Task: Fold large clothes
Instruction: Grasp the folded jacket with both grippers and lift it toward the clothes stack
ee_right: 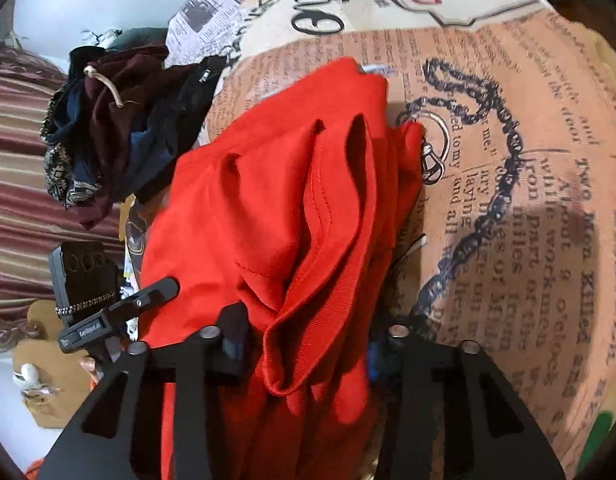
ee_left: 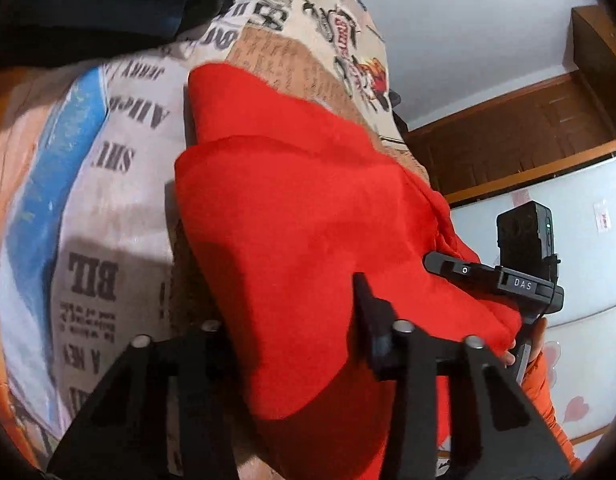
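A large red garment [ee_left: 292, 200] lies folded over on a bed sheet printed like old newspaper [ee_left: 108, 184]. My left gripper [ee_left: 300, 332] has the red cloth bunched between its fingers; the right finger [ee_left: 371, 312] shows, the left one is hidden by cloth. In the right wrist view the same red garment [ee_right: 292, 208] hangs in pleats into my right gripper [ee_right: 304, 344], whose fingers are close on the fabric. The right gripper also shows in the left wrist view [ee_left: 507, 276], at the garment's right edge. The left gripper shows in the right wrist view [ee_right: 120, 312].
A pile of dark clothes [ee_right: 120, 128] lies on the sheet [ee_right: 527, 200] to the left of the red garment. A dark garment [ee_left: 108, 4] sits at the top left of the left wrist view. A wooden door [ee_left: 527, 136] and white wall stand behind.
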Available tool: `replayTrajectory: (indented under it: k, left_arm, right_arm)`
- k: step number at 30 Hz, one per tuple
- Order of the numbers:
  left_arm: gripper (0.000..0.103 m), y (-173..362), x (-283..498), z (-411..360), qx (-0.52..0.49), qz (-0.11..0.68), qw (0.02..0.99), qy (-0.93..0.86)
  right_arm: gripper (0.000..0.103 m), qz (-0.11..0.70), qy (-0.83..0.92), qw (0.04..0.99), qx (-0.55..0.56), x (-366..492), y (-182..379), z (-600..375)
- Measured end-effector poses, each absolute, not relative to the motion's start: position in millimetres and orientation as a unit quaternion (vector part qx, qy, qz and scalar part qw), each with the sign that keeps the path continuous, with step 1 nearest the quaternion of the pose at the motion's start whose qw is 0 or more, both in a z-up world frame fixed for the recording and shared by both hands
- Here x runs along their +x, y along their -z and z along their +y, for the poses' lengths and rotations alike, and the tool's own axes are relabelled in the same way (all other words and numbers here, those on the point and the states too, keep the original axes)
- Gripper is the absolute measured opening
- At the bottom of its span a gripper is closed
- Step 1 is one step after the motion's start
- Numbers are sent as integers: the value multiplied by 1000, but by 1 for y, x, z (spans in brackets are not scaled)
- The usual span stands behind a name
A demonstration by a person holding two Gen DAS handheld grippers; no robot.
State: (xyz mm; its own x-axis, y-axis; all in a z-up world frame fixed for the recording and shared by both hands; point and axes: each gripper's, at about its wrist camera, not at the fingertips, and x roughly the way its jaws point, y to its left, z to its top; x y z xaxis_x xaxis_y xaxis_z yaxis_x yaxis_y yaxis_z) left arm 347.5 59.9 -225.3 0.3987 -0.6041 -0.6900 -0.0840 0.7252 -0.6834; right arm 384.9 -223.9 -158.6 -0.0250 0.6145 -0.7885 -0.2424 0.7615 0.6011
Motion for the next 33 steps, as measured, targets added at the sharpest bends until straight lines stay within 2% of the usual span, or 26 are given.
replayTrajectory:
  k: [3, 5, 13, 22, 29, 33]
  left_arm:
    - [29, 198, 348, 56, -300, 511, 786, 178]
    - [27, 171, 347, 50, -271, 497, 803, 187]
    - [24, 48, 338, 55, -202, 405, 866, 214]
    - [24, -89, 336, 134, -169, 291, 923, 186]
    - [24, -134, 369, 221, -167, 251, 944, 137]
    - [24, -123, 397, 266, -162, 254, 949, 97]
  right_arm:
    - [23, 628, -310, 699, 144, 373, 139, -225]
    - [20, 610, -316, 715, 132, 363, 117, -222]
    - [19, 521, -336, 779, 90, 329, 27, -202]
    - [19, 406, -374, 828, 104, 345, -78, -148]
    - [19, 344, -412, 839, 86, 371, -132, -63]
    - [19, 341, -428, 832, 89, 399, -130, -6]
